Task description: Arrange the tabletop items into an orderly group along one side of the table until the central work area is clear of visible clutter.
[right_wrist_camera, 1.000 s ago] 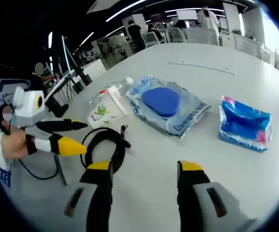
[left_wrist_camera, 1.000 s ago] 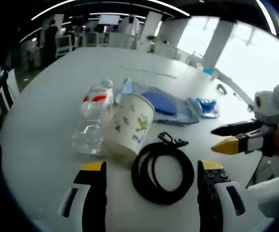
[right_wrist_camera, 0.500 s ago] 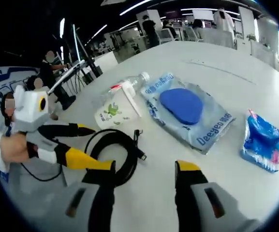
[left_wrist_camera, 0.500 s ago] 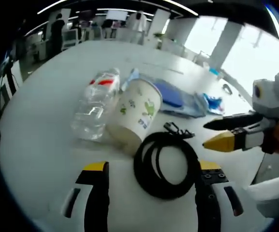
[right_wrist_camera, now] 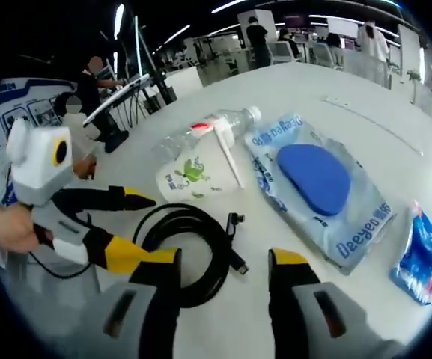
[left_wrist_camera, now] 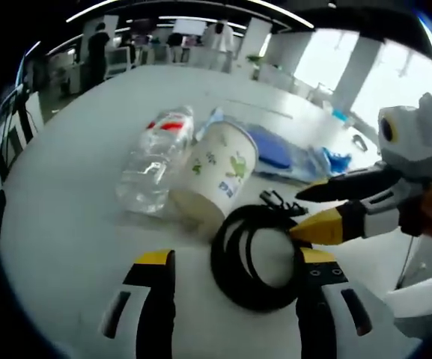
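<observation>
paper cup [left_wrist_camera: 217, 173] tipped beside clear bottle [left_wrist_camera: 154, 160], coiled cable [left_wrist_camera: 254, 256] near, both tools spread, holding nothing

My left gripper [left_wrist_camera: 234, 280] sits low over the white table [left_wrist_camera: 66, 224], jaws apart, with a coiled black cable [left_wrist_camera: 257, 254] lying between and just ahead of them. Ahead and a little left of the coil I see a paper cup [left_wrist_camera: 219, 176] on its side, touching a clear bottle [left_wrist_camera: 156, 161] that also lies flat on its left. Beyond the cup there is a blue pouch [left_wrist_camera: 275, 149], and a small blue packet [left_wrist_camera: 337, 159] further right. The right gripper [left_wrist_camera: 305, 213] reaches in from the right, jaws open, its yellow tip at the coil's edge, just above my right jaw.
</observation>
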The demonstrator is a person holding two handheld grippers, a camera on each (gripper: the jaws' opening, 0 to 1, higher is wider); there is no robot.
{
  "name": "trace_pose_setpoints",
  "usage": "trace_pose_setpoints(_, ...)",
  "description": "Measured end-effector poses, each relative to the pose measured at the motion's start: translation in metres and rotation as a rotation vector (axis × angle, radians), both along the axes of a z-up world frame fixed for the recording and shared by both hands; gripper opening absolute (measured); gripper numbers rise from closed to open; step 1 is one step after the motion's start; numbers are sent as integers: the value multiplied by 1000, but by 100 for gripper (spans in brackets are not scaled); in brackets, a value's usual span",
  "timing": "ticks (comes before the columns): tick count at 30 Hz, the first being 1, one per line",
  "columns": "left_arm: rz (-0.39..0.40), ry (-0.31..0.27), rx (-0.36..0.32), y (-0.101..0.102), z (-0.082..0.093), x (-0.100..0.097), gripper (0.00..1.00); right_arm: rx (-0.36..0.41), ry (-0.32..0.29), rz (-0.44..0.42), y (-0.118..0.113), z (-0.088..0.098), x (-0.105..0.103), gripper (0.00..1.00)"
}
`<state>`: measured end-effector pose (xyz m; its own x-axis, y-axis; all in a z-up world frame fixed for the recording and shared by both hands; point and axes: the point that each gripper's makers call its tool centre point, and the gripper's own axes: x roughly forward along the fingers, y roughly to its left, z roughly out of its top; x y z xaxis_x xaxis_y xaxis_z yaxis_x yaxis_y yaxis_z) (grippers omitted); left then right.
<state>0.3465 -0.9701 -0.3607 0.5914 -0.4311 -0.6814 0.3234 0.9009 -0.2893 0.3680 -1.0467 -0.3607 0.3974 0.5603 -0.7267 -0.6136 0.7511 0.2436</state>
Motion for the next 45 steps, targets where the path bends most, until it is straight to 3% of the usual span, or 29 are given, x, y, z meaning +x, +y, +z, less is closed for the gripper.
trace_pose_setpoints(4, 4, -8, 38, 1, -1, 0, 58, -18, 2, 29, 1, -6, 3, 41)
trace_pose_setpoints(10, 26, -6, 46, 3, -2, 1, 43, -12, 10, 45, 5, -11, 9, 37)
trace_pose_setpoints(13, 52, -2, 37, 3, -2, 1, 37, -13, 10, 57, 7, -11, 9, 31)
trace_pose_setpoints(18, 55, 18, 60, 5, -7, -1, 19, -25, -8, 81, 10, -12, 9, 23)
trace_pose_setpoints(21, 57, 18, 65, 5, -7, -1, 16, -63, -37, 105, 7, -15, 7, 16)
trace_pose_setpoints(24, 85, 48, 49, 8, -8, 0, 11, -61, -36, 110, 10, -14, 4, 10)
trace_pose_setpoints(26, 132, 108, -1, 8, -8, -4, 5, -55, -13, 83, 12, -15, 1, 9)
trace_pose_setpoints(27, 132, 94, 7, 10, -7, -1, 4, -52, -2, 61, 12, -16, 1, 8)
trace_pose_setpoints(32, 105, 108, 4, 6, -2, -6, 2, -30, 41, 33, 9, -18, -2, 7)
trace_pose_setpoints(45, 69, 84, -11, -8, 16, -5, 2, 25, 33, -43, -4, 9, -8, 7)
